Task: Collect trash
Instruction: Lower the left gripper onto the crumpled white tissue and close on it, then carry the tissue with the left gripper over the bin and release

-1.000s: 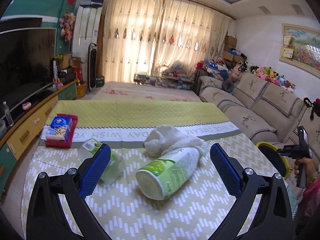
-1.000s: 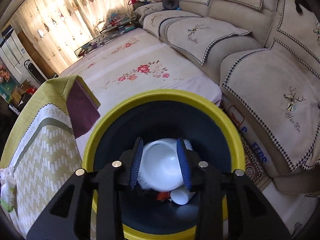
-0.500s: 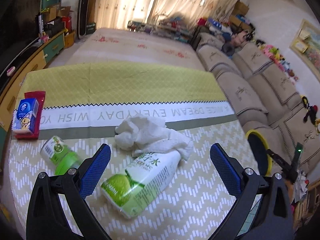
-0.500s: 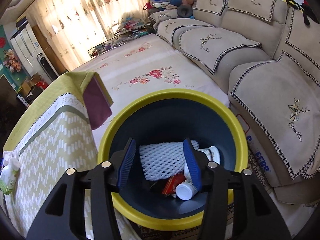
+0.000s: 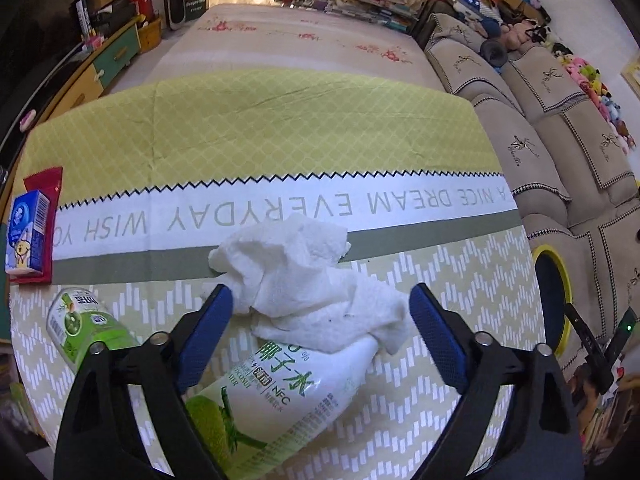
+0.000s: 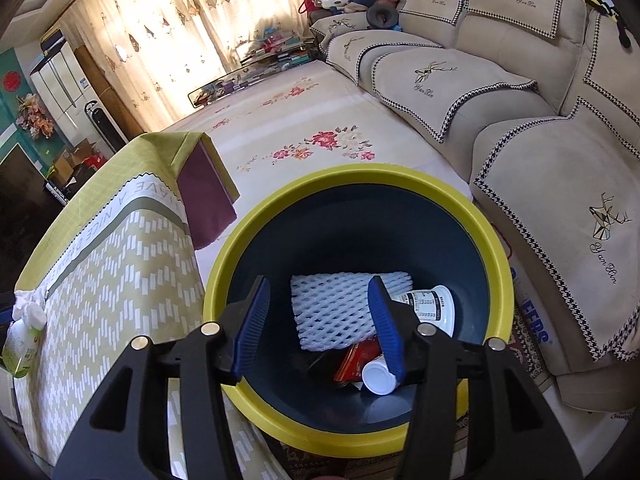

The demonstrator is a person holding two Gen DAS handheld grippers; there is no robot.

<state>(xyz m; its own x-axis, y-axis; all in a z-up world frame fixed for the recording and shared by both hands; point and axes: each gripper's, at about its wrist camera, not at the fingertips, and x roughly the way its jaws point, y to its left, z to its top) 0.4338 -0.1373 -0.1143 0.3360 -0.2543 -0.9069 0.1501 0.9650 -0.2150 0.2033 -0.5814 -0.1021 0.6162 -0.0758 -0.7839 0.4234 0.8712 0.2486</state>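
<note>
Between left tool [image 5: 320,322] pads, tissue [image 5: 304,276].

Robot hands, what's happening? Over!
Left gripper closing around the crumpled tissue. Right gripper open, empty, over the bin. Coconut water bottle lies under the tissue.

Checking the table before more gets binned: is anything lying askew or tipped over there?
Yes. The coconut water bottle lies on its side with a crumpled white tissue draped over its neck. A smaller green bottle beside it is also tipped over. Nothing looks spilled.
</note>
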